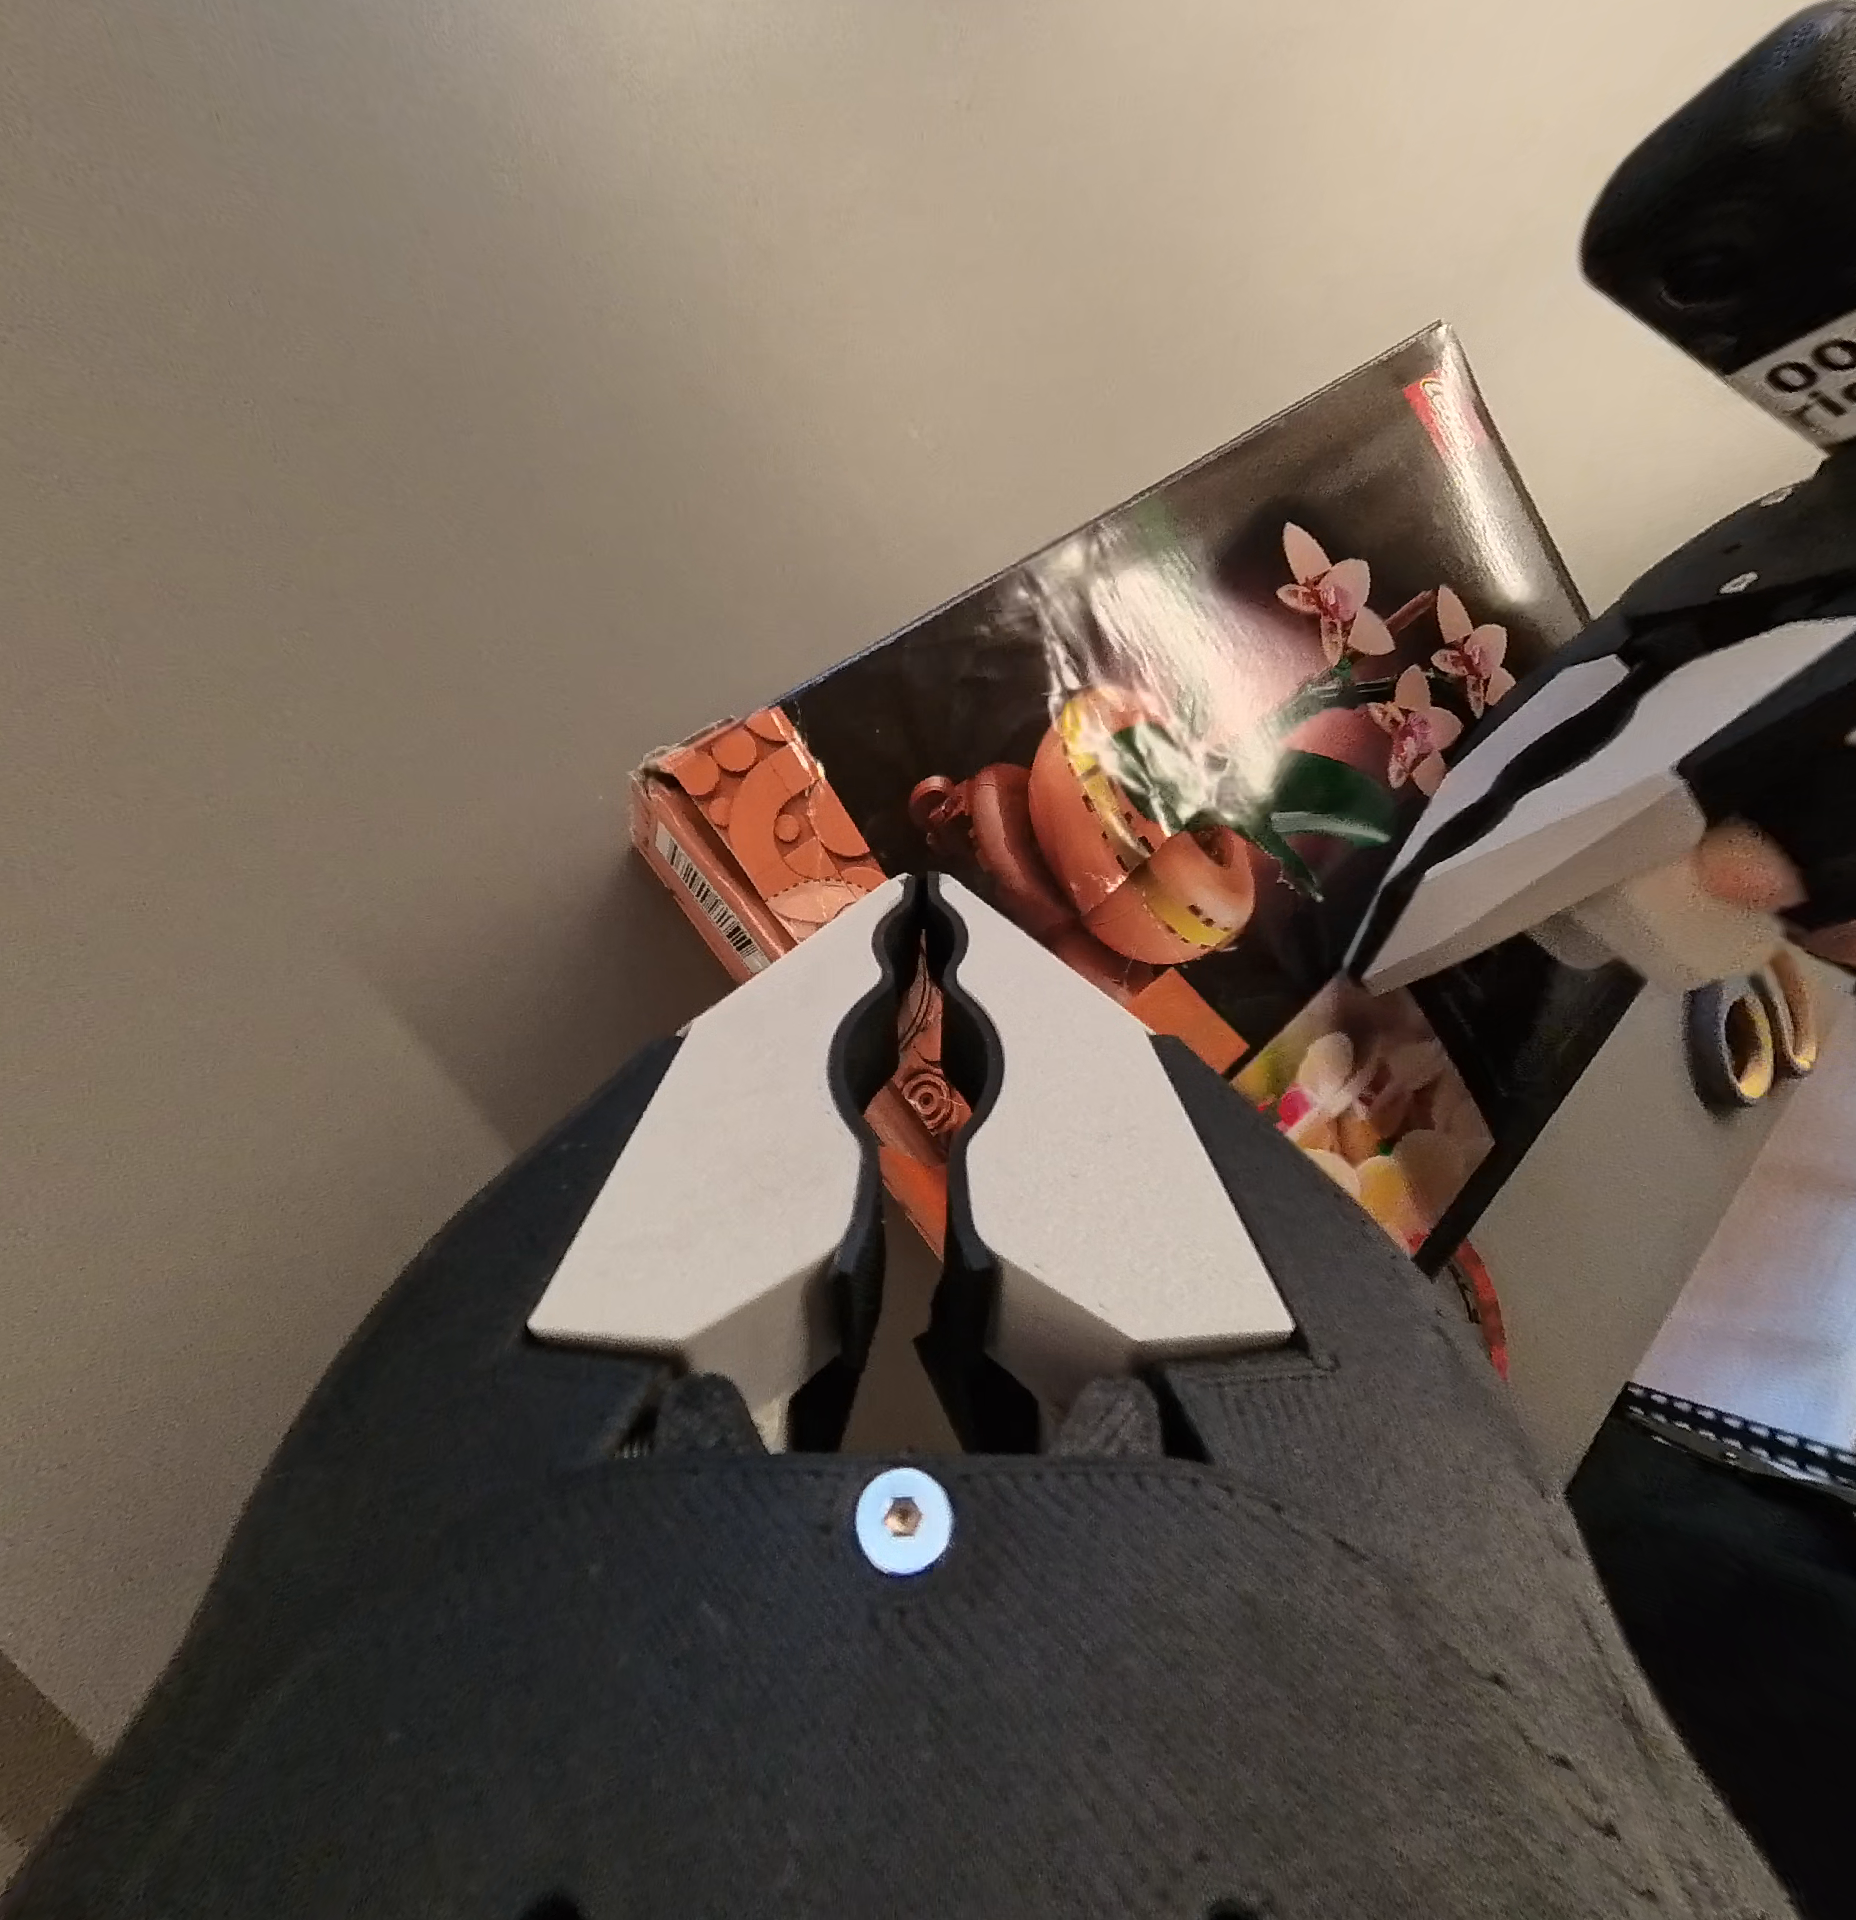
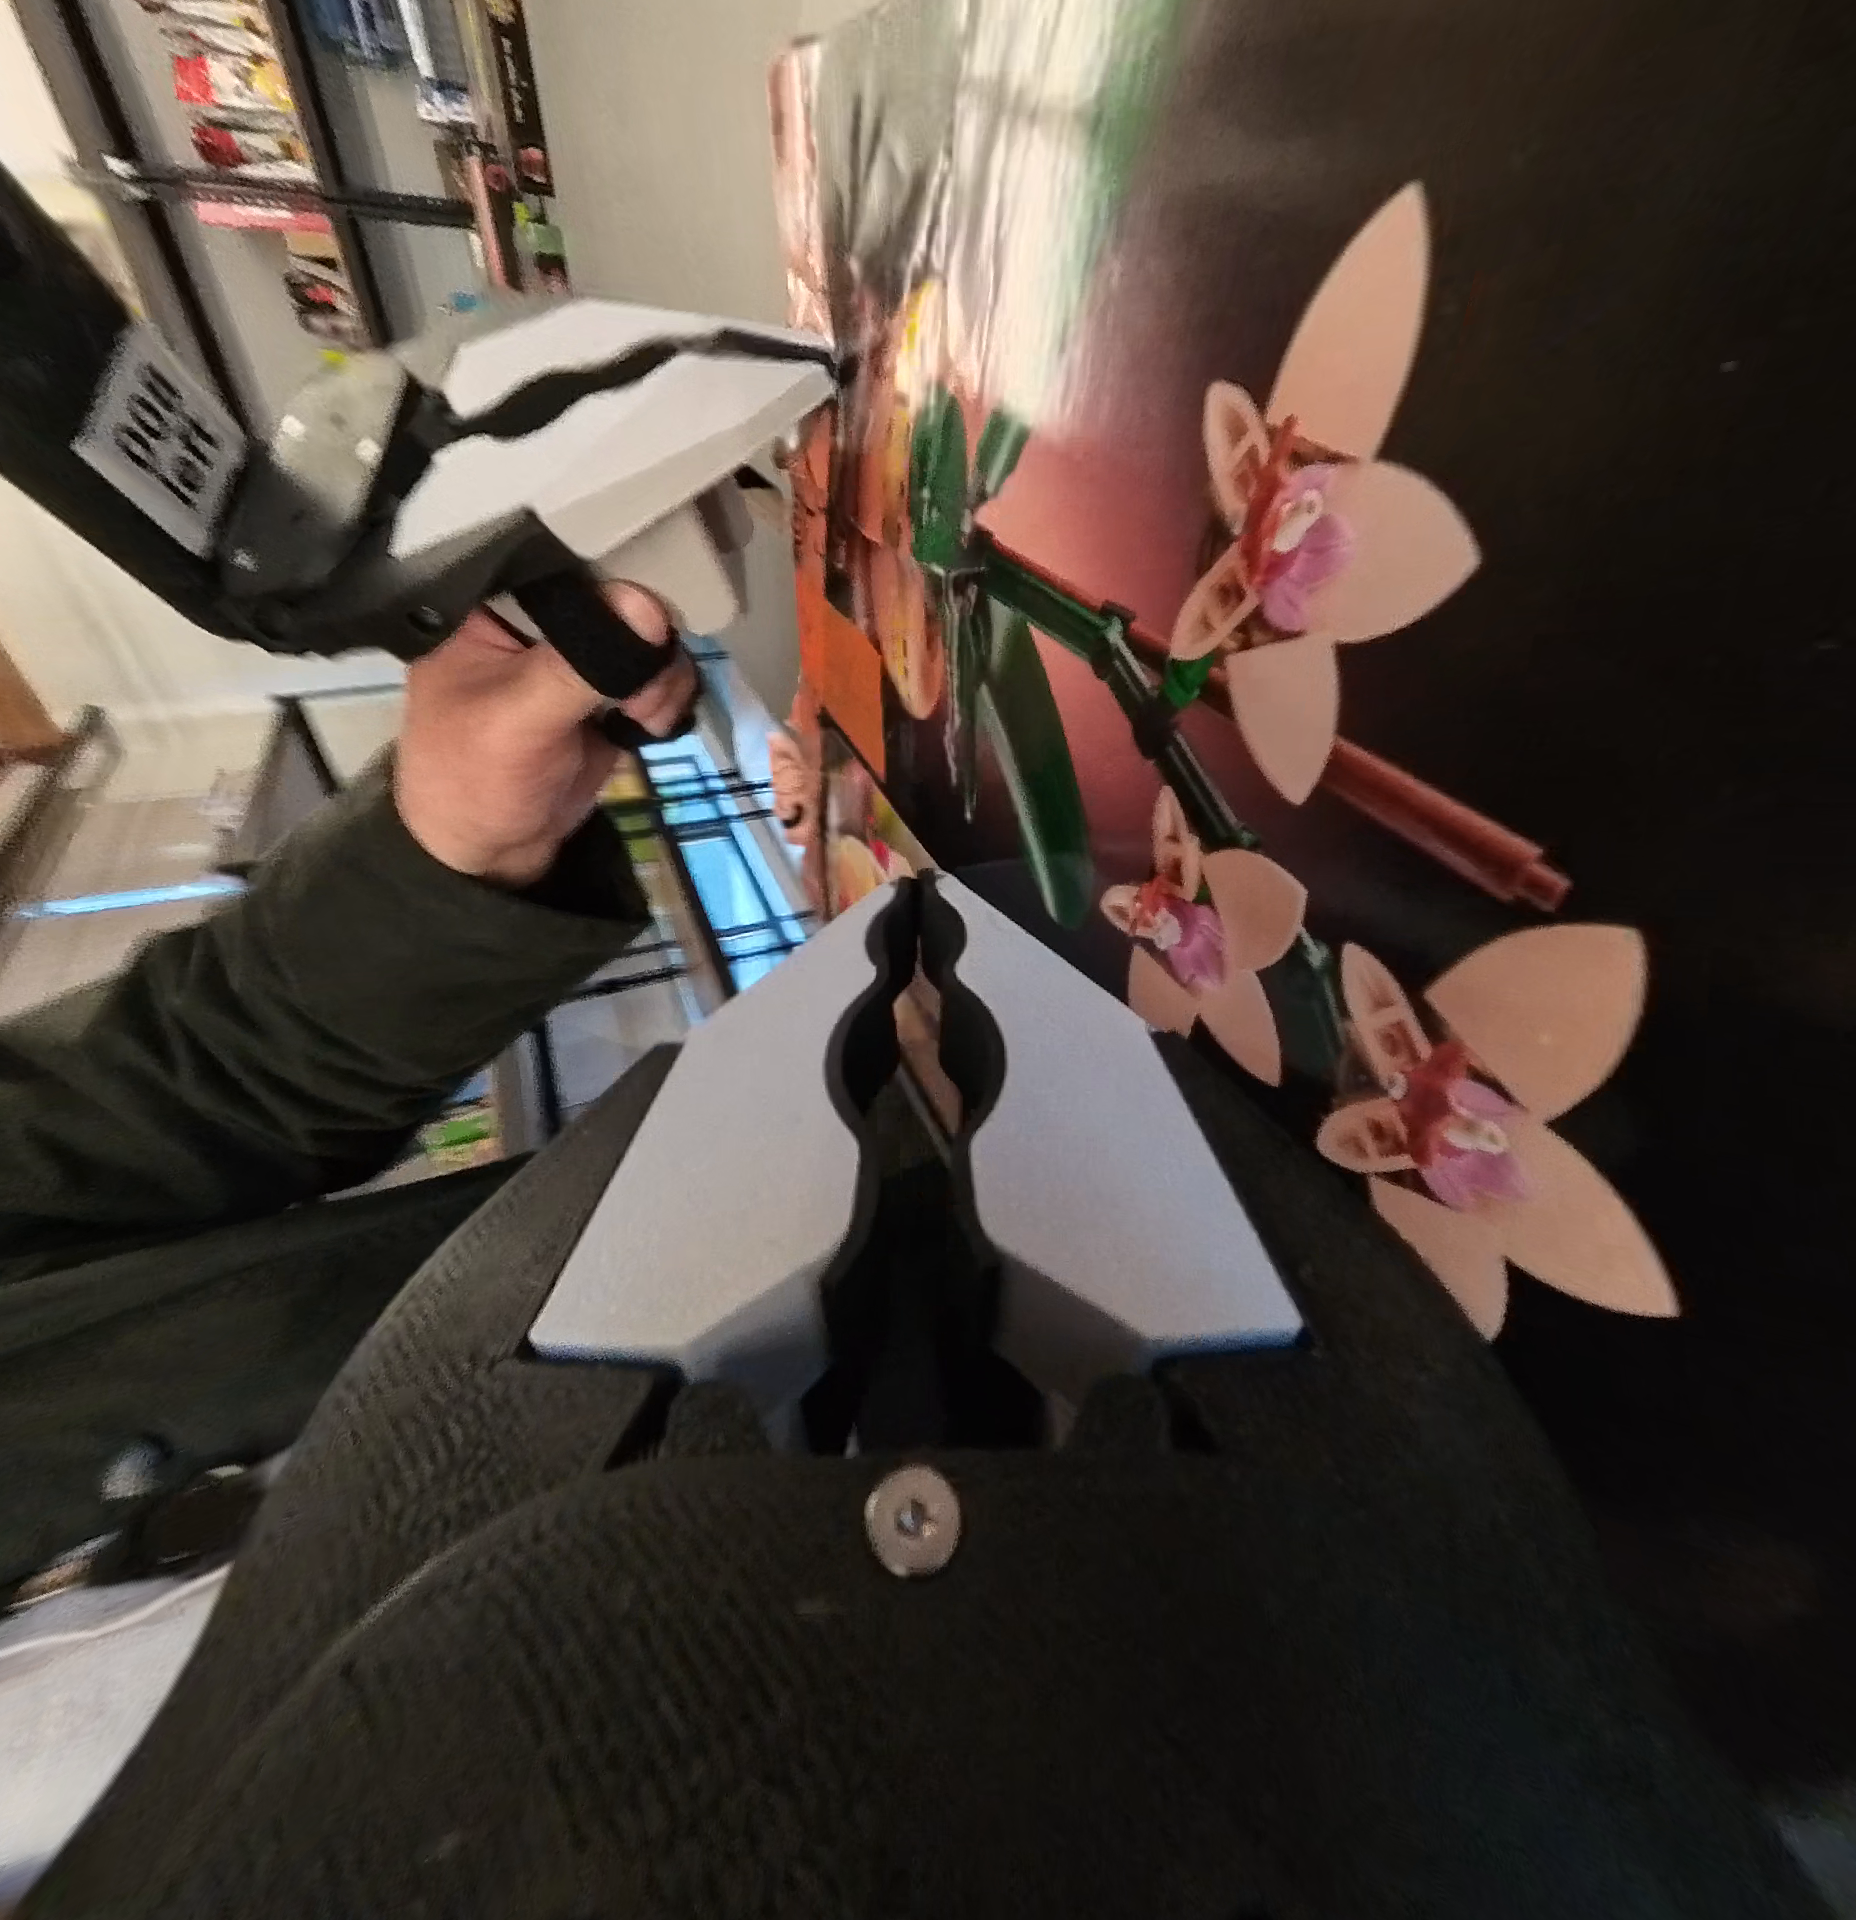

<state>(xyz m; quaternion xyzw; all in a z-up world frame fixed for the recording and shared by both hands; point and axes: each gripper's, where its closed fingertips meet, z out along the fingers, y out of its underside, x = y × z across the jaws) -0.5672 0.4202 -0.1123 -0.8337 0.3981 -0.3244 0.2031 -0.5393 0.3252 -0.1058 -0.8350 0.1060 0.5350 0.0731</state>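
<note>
Left wrist view, both tongs [image 1: 925,883] [image 2: 919,883] clamped on flower-printed box [image 1: 1163,727] edges, wall [image 1: 384,416] behind.

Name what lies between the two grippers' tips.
The flower-printed box front spans between left gripper and right gripper, seen in the left wrist view.

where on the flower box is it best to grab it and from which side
Probably by its thin edges. The flower box is flat and wide, so its printed face is too broad to pinch. The left gripper is closed at the orange end and the right gripper at the opposite edge, one from each side, which suits so wide a panel.
</note>
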